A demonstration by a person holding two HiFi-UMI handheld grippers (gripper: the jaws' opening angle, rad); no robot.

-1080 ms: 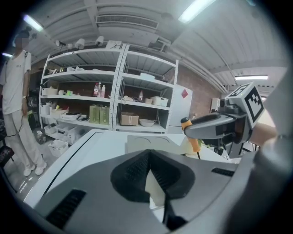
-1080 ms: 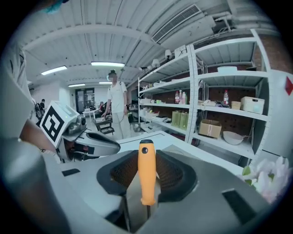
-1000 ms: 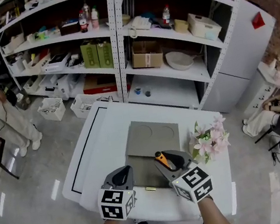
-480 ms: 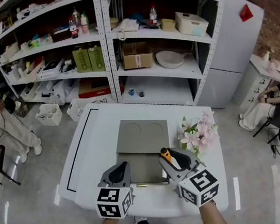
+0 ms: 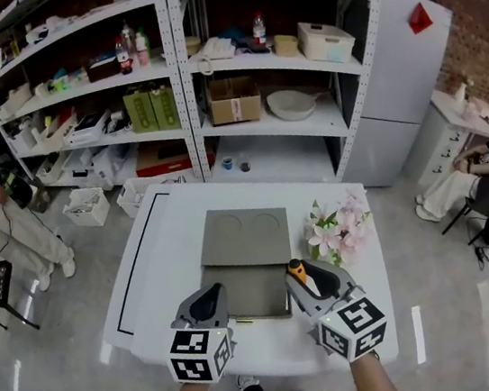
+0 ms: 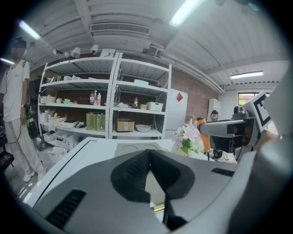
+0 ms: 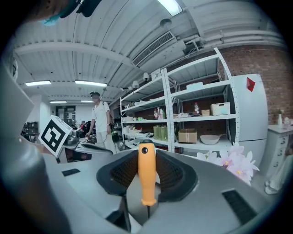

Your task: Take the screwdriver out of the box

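White table (image 5: 157, 249) bears the open grey box (image 5: 249, 271); beside its right edge the right tongs (image 5: 307, 279) pinch the screwdriver (image 5: 297, 272) upright, likely to clear the rim, the left tongs (image 5: 210, 295) closed, empty.

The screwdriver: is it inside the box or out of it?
Out. The screwdriver is clamped by its orange handle in the right hand-held gripper, raised beside the grey box, not inside it.
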